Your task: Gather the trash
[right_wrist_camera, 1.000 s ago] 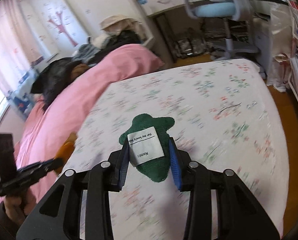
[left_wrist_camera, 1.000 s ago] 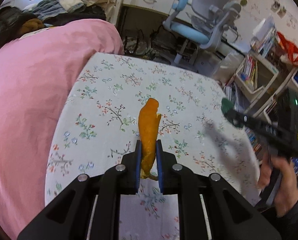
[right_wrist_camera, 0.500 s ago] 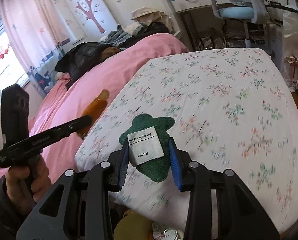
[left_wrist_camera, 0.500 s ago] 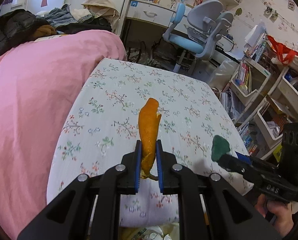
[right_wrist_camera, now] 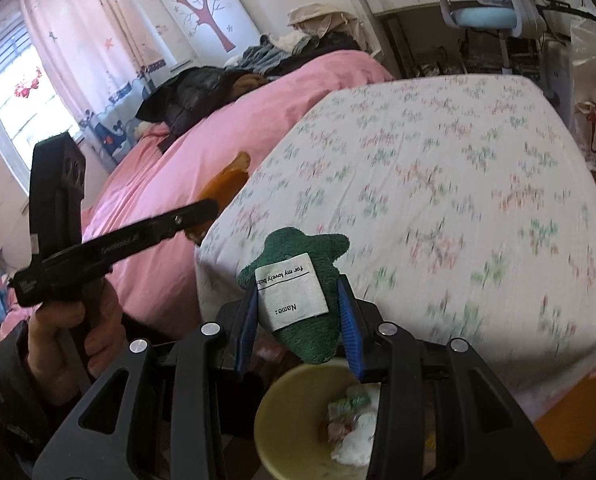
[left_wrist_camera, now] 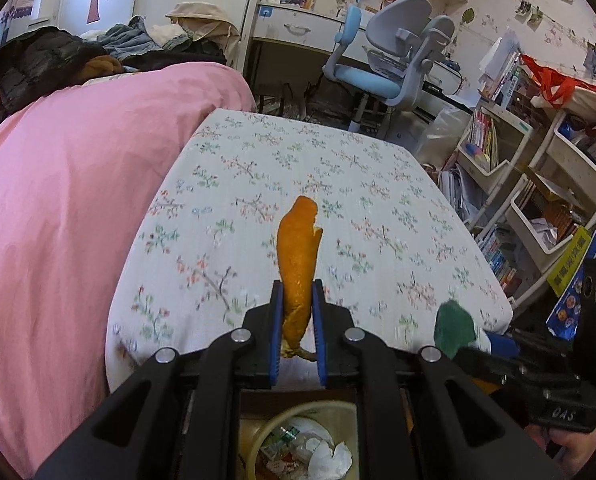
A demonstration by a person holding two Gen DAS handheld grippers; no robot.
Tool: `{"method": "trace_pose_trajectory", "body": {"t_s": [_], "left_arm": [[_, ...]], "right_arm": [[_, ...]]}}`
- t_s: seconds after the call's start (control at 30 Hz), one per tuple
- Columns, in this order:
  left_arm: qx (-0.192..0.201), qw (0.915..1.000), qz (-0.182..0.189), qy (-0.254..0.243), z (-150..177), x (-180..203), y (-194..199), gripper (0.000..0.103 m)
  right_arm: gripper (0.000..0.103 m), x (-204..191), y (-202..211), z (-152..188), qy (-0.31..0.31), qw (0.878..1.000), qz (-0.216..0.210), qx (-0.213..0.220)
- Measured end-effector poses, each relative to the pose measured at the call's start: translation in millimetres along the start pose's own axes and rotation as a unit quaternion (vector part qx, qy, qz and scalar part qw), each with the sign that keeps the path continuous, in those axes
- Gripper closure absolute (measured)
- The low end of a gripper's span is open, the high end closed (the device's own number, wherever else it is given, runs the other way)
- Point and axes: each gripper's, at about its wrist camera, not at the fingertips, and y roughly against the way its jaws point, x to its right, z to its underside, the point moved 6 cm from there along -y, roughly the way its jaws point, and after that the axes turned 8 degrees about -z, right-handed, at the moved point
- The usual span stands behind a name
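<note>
My left gripper (left_wrist_camera: 297, 332) is shut on a long orange peel (left_wrist_camera: 298, 260), held upright past the near edge of the floral bed. My right gripper (right_wrist_camera: 298, 328) is shut on a green fuzzy piece (right_wrist_camera: 298, 280) with a white "Name:" label. A pale yellow trash bin (right_wrist_camera: 274, 412) with crumpled wrappers and tissue stands on the floor right below both grippers; it also shows in the left wrist view (left_wrist_camera: 254, 444). The right gripper with its green piece (left_wrist_camera: 454, 330) appears at the right of the left wrist view. The left gripper (right_wrist_camera: 202, 210) and its peel (right_wrist_camera: 226, 184) appear at the left of the right wrist view.
A bed with a floral sheet (left_wrist_camera: 318, 184) and a pink duvet (left_wrist_camera: 58, 200) lies ahead. A blue-grey desk chair (left_wrist_camera: 386, 64) and desk stand beyond it. Shelves and carts of books (left_wrist_camera: 538, 200) line the right side. Clothes (left_wrist_camera: 58, 60) are piled at the back left.
Both grippers have pulled back from over the bed to its near edge, each keeping its item. The trash bin has come into view below them.
</note>
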Motion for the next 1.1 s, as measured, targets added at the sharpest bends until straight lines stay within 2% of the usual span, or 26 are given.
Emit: {"method": "trace_pose_trajectory", "body": {"t_s": [0.27, 0.47, 0.57, 0.63, 0.73, 0.8, 0.87, 0.93, 1.0, 1.1], "left_arm": [[0.001, 1.0, -0.004, -0.008, 15.8, 3.7, 11.9, 0.089], [-0.028, 0.9996, 0.006, -0.001, 42.3, 8.3, 18.3, 0.089], [-0.053, 0.9985, 0.013, 0.008, 63.2, 10.2, 21.9, 0.089], [-0.076, 0.9969, 0.017, 0.015, 77.4, 11.4, 23.9, 0.088], [-0.115, 0.9931, 0.016, 0.018, 98.0, 14.4, 25.3, 0.087], [-0.127, 0.9917, 0.015, 0.015, 106.7, 16.4, 27.5, 0.08], [-0.105, 0.9944, 0.002, 0.006, 102.9, 17.3, 34.3, 0.051], [-0.06, 0.998, -0.021, 0.001, 93.2, 15.0, 45.4, 0.036], [-0.027, 0.9991, -0.034, -0.001, 87.6, 12.3, 51.8, 0.028], [0.004, 0.9981, -0.061, 0.0, 81.6, 8.1, 55.6, 0.018]], "right_arm": [[0.067, -18.1, 0.7, 40.3, -0.002, 0.999, -0.008, -0.036], [0.06, -26.1, -6.5, 65.2, -0.008, 0.997, -0.003, -0.075], [0.057, -23.5, -1.0, 64.5, -0.016, 0.998, 0.005, -0.063], [0.045, -16.2, 8.3, 59.7, -0.031, 0.999, 0.018, -0.038], [0.044, -2.3, 20.9, 54.5, -0.063, 0.997, 0.035, -0.008], [0.044, 5.7, 26.6, 53.4, -0.083, 0.996, 0.042, 0.003], [0.043, 11.0, 31.1, 52.2, -0.093, 0.994, 0.05, 0.012], [0.033, 12.8, 35.0, 49.4, -0.092, 0.993, 0.068, 0.021], [0.024, 12.9, 38.4, 46.0, -0.079, 0.991, 0.101, 0.032], [0.02, 7.5, 42.4, 40.5, -0.052, 0.989, 0.13, 0.046]]}}
